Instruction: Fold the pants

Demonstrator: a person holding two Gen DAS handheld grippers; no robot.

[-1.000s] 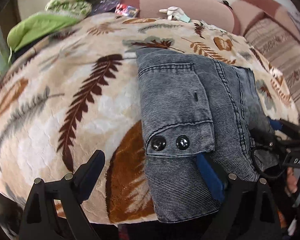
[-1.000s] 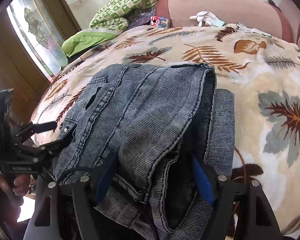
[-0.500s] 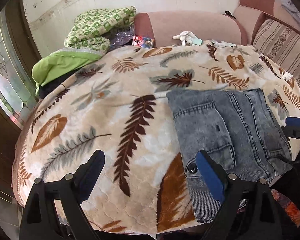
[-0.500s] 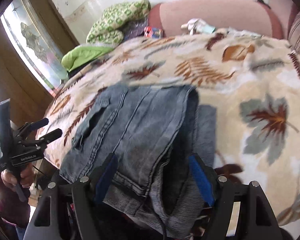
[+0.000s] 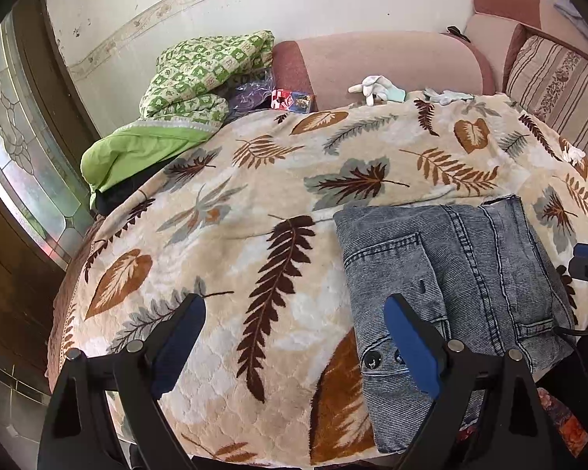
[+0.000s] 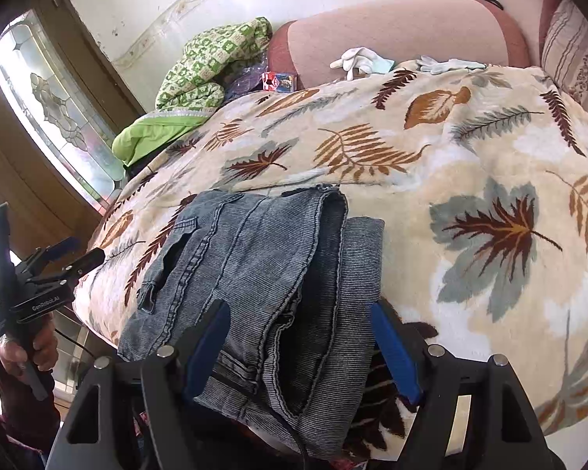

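The grey-blue denim pants (image 5: 470, 274) lie folded into a compact stack near the front edge of the leaf-patterned blanket (image 5: 255, 203). My left gripper (image 5: 294, 337) hangs above the blanket with its jaws wide apart and nothing in them; its right finger (image 5: 407, 344) is over the pants' left edge by the two black snaps. In the right wrist view the pants (image 6: 262, 266) lie under my right gripper (image 6: 302, 348), which is open and lifted off the cloth. A hand (image 6: 24, 352) holds the left gripper (image 6: 78, 252) out past the bed's left edge.
A green quilt (image 5: 200, 78) and a lime cover (image 5: 137, 149) are piled at the back left. White gloves (image 5: 376, 86) and a small colourful box (image 5: 292, 100) sit by the pink sofa back (image 5: 392, 58). A striped cushion (image 5: 556, 86) stands at right, a glass door (image 5: 16, 149) at left.
Both grippers have risen and drawn back from the pants, so more of the bed and wall shows. The left gripper's right finger no longer rests on the denim.
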